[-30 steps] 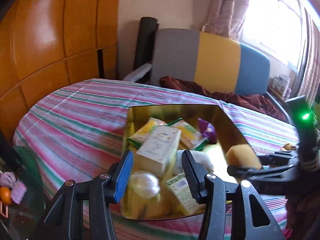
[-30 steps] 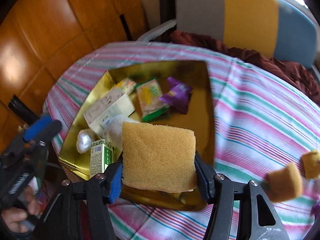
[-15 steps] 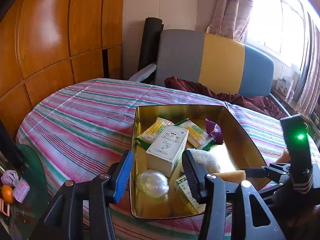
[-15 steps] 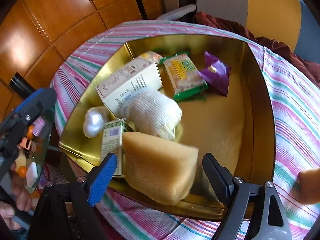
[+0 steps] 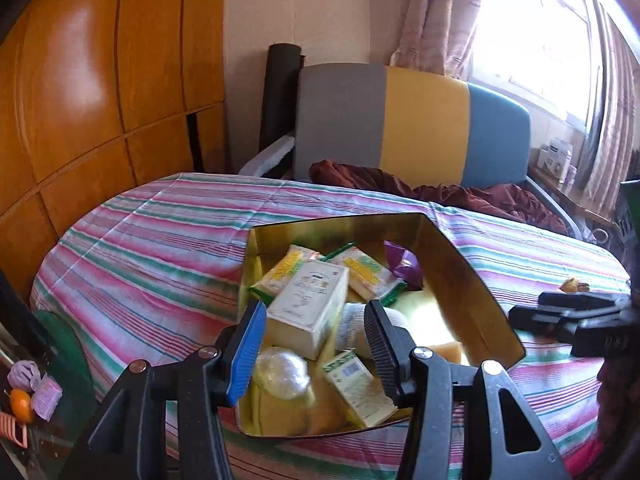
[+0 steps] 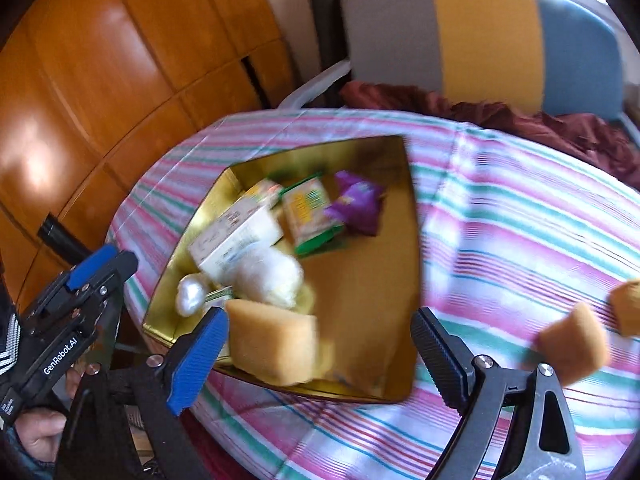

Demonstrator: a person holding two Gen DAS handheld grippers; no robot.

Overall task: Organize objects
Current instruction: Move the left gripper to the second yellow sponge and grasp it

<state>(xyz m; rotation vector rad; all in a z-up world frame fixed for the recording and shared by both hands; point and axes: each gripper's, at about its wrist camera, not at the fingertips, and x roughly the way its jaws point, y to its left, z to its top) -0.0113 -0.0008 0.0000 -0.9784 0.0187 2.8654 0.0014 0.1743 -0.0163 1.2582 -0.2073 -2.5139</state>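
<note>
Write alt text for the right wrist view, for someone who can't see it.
Open right tongs hang over a shiny gold tray on a pink-and-green striped cloth, their jaws just widened. A tan sponge block lies free in the tray's near corner beside boxes and packets.

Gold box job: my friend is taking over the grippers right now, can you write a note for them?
Right gripper: open, nothing held; its jaws have just been opening, and the yellow sponge now lies in the gold box.
Left gripper: open, empty, above the box.
Done: cream carton, snack packets, purple packet, white cloth roll and sponge are inside.
Left: two sponge pieces on the striped cloth at the right.
</note>
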